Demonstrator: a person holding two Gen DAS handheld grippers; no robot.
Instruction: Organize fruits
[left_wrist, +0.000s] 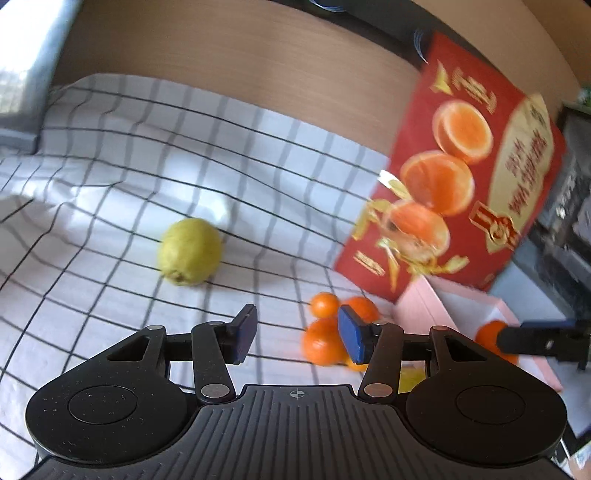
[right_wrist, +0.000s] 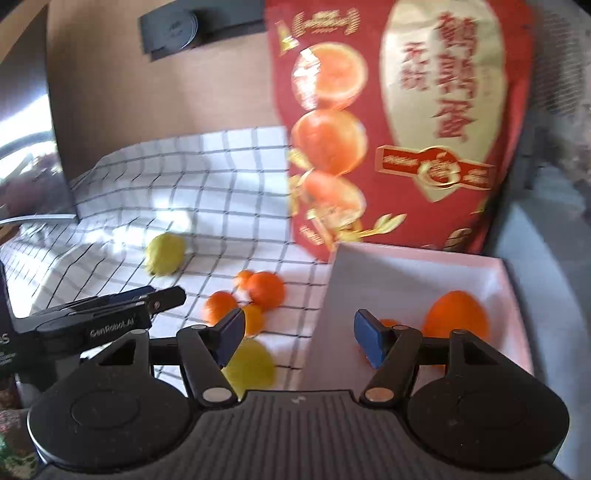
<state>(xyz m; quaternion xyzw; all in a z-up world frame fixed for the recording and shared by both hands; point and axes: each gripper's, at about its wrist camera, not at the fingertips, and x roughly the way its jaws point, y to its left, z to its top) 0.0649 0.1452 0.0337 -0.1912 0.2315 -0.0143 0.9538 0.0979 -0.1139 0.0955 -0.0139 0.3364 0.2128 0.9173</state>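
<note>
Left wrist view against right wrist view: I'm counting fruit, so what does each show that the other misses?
Only the left wrist view: nothing extra among the fruit. Only the right: a yellow fruit near the camera and the large orange clearly inside the pink box. Both share the green pear, the tangerine cluster on the checked cloth, and the red carton.

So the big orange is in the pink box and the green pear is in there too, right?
Not quite. The big orange is in the pink box, but the green pear is not: it lies out on the checked cloth, well away from the box. The right wrist view shows both.
</note>
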